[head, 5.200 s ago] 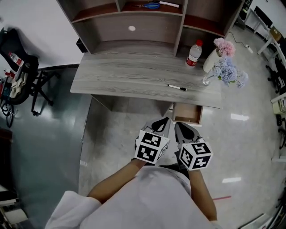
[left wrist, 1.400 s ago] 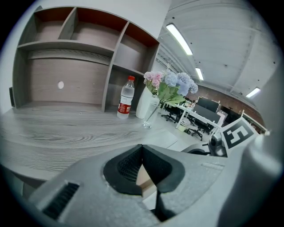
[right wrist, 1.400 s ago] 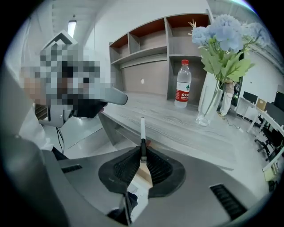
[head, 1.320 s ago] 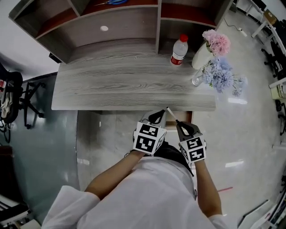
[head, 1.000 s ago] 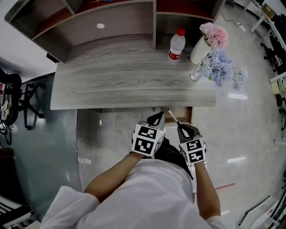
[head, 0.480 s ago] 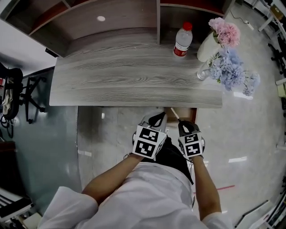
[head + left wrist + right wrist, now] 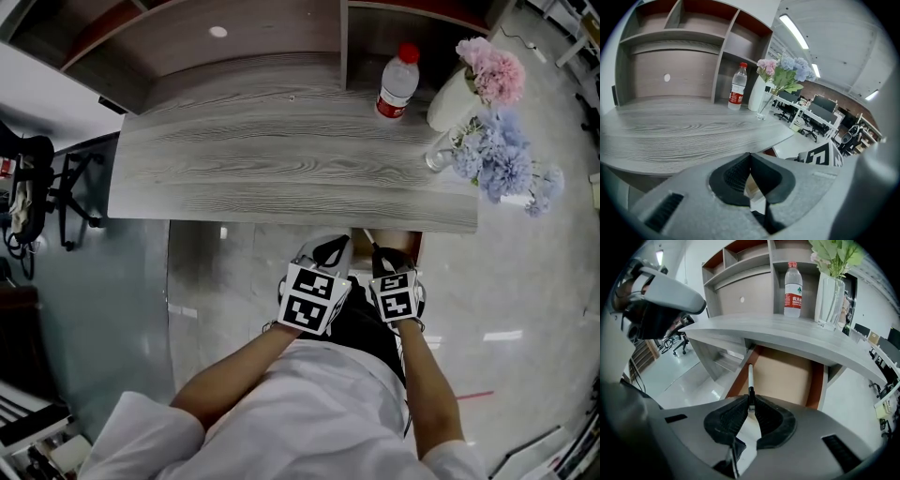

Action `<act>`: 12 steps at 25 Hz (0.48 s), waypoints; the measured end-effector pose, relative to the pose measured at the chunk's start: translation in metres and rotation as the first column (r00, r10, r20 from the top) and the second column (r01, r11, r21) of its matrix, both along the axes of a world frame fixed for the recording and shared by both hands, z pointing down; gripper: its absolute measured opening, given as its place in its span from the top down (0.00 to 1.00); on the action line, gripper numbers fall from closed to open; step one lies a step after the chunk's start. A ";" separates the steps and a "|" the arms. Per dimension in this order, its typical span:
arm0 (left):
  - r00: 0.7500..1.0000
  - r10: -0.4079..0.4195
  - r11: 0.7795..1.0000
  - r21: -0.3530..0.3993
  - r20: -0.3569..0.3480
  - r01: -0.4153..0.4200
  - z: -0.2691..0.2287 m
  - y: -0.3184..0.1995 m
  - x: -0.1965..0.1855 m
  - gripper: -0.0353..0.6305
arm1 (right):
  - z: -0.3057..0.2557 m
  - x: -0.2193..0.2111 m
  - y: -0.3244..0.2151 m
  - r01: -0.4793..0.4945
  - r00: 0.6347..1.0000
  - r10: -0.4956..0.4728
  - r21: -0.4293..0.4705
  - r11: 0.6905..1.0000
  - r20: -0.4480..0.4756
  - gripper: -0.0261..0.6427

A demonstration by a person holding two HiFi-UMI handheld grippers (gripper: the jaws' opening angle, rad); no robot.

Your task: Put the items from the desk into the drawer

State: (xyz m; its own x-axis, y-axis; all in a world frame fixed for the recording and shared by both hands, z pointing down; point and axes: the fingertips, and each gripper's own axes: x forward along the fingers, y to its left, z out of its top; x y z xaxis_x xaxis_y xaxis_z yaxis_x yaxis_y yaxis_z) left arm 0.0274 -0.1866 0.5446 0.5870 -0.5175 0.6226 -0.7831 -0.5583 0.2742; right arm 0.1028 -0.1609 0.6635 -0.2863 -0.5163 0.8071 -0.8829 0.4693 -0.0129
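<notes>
Change of state: the marker pen (image 7: 750,378), which lay on the desk surface (image 7: 281,159) a few seconds ago, is no longer there. It is now clamped in my right claw (image 7: 750,411). Over the last second I have carried it off the front edge of the surface and toward the open drawer (image 7: 787,376). For this item, I judge pick-up complete and only the deposit outstanding.

Right claw: jaws closed down to the width of the pen's barrel, gripping its near end. The barrel projects from the jaw tips toward 12 o'clock, its far tip over the drawer's left wall. The drawer's bare floor lies at 12 to 1 o'clock of the claw.

Left claw (image 7: 750,159): jaws together, nothing between them, parked at 9 o'clock of the right claw.

A water bottle (image 7: 397,80) stands at the surface's far right.
</notes>
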 end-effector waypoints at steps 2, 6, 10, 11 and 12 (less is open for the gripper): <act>1.000 -0.003 1.000 -0.004 0.000 0.003 0.001 -0.001 -0.001 0.94 | 0.004 -0.001 -0.003 0.007 1.000 -0.007 -0.010 1.000 -0.016 0.90; 1.000 -0.010 1.000 -0.008 0.003 0.010 0.003 -0.003 -0.003 0.94 | 0.013 -0.003 -0.009 0.030 0.998 -0.032 -0.033 0.999 -0.061 0.90; 1.000 -0.019 1.000 -0.013 0.001 0.019 0.003 -0.004 -0.005 0.94 | 0.018 -0.004 -0.009 0.041 0.996 -0.045 -0.051 0.998 -0.076 0.90; 1.000 -0.022 1.000 -0.014 0.002 0.022 0.004 -0.005 -0.005 0.94 | 0.019 -0.004 -0.009 0.044 0.996 -0.048 -0.055 0.998 -0.077 0.90; 1.000 -0.023 1.000 -0.014 0.003 0.023 0.005 -0.006 -0.005 0.94 | 0.020 -0.004 -0.009 0.047 0.995 -0.051 -0.060 0.997 -0.081 0.90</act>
State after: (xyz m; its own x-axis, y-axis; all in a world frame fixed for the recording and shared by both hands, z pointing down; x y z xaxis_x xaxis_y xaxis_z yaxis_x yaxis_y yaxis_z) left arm 0.0219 -0.1923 0.5495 0.5734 -0.5220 0.6315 -0.7964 -0.5360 0.2801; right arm 0.0984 -0.1695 0.6836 -0.2417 -0.4549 0.8571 -0.8581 0.5127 0.0302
